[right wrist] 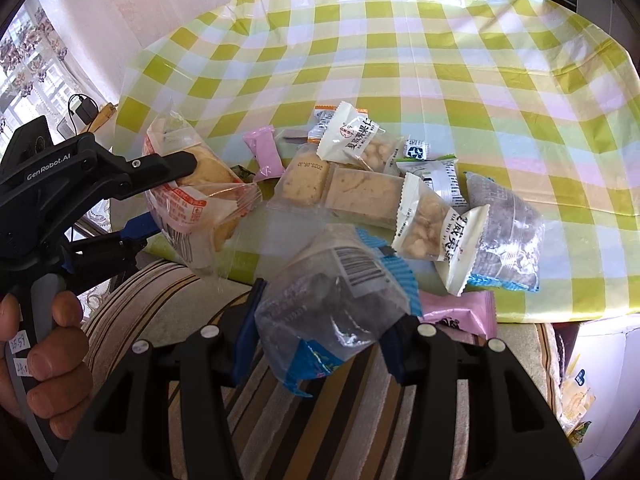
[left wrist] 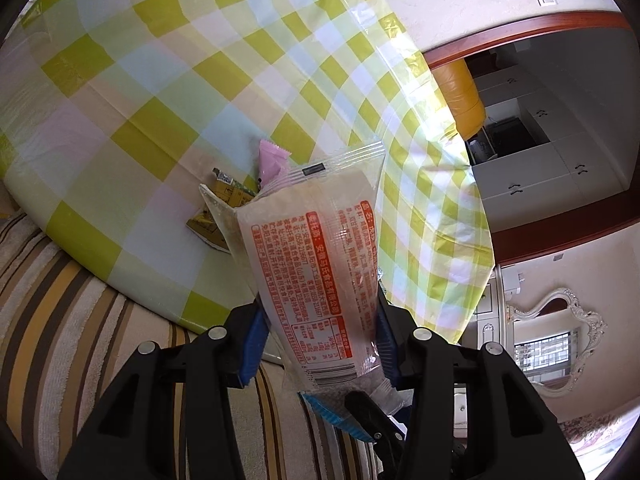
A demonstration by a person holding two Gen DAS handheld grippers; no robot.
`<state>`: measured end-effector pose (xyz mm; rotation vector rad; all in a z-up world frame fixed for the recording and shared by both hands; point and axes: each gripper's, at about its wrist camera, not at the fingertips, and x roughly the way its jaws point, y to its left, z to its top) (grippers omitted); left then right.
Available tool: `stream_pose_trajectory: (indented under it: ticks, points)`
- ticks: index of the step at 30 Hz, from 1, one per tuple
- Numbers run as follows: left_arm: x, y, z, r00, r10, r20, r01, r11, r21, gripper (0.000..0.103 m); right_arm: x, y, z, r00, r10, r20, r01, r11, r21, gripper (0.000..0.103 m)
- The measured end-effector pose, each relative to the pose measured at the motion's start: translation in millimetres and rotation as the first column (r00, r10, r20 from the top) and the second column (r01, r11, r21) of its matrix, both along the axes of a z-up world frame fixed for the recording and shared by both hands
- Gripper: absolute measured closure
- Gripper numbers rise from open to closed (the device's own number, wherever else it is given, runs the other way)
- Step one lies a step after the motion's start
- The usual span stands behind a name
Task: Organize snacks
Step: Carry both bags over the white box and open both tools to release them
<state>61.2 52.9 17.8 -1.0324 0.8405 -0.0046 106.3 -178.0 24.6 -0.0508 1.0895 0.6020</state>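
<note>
My left claw (left wrist: pixel 320 340) is clamped on a red-printed pastry packet (left wrist: pixel 312 264), my right claw (right wrist: pixel 320 332) on a blue-edged clear packet (right wrist: pixel 332 304); both are lifted at the desk (right wrist: pixel 440 60) edge, above the remaining snacks (right wrist: pixel 400 188).

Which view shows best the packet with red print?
The left wrist view: the red-print packet fills the centre, its print readable, between the left gripper's pads. The right wrist view shows it smaller, sideways.

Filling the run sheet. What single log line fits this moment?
left tool: shut on red-print packet | right tool: shut on blue-edged packet | both lifted | other snacks on checked tablecloth
</note>
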Motion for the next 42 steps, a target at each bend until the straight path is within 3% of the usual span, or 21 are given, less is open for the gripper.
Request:
stream_pose_trajectory:
  ticks: [13,23,32,42]
  points:
    - [1,-18,21,0.997,-0.048,0.056,0.046,0.998,0.047,0.057,3,-31,29,0.995,-0.072,0.068,0.070,0.997,0.028,0.052]
    - [19,-75,29,0.973,-0.217,0.078,0.211,0.974,0.080,0.057,14,-95,34,0.969,-0.224,0.102,0.227,0.974,-0.017,0.052]
    - [40,-152,28,0.903,-0.422,0.073,0.411,0.902,0.133,0.057,15,-156,25,0.931,-0.350,0.106,0.358,0.931,-0.076,0.052]
    - [57,-244,17,0.781,-0.623,0.033,0.608,0.772,0.185,0.057,11,-225,9,0.866,-0.488,0.113,0.500,0.853,-0.149,0.052]
